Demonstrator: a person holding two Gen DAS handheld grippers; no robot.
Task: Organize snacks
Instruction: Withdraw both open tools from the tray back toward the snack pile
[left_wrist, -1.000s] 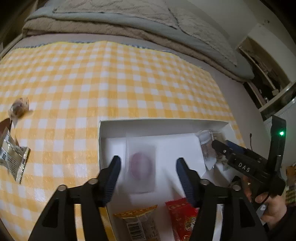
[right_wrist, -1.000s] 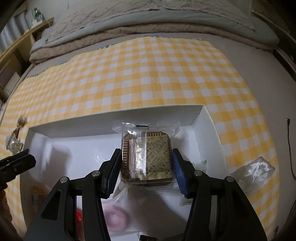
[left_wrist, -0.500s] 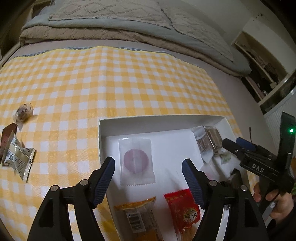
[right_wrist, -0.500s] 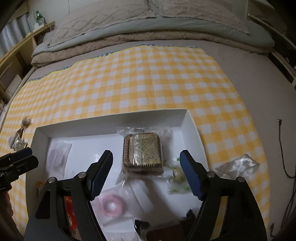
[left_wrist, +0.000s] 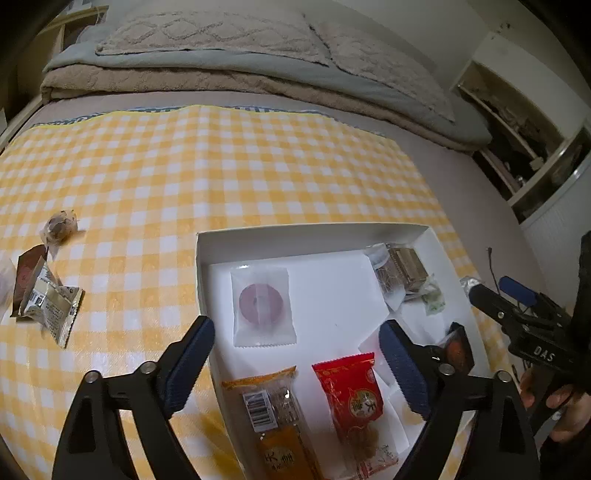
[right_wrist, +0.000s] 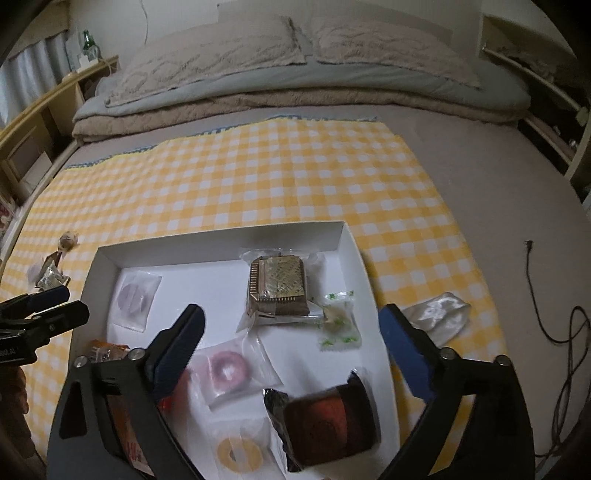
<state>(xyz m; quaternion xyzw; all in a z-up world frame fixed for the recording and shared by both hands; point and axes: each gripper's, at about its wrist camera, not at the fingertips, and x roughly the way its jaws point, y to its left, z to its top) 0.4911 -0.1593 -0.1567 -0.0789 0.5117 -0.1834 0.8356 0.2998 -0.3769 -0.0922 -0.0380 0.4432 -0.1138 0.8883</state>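
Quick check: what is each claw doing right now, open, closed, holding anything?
Left claw: open, has just been opening, nothing between its pads.
Right claw: open, has just been opening, holding nothing; the gold-wrapped snack lies in the white box.

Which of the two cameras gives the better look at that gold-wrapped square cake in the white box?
The right wrist view. There the gold-wrapped cake lies near the middle of the white box, its patterned top facing the camera. In the left wrist view the same cake sits at the box's far right corner, smaller, skewed and partly blurred by its clear wrapper.
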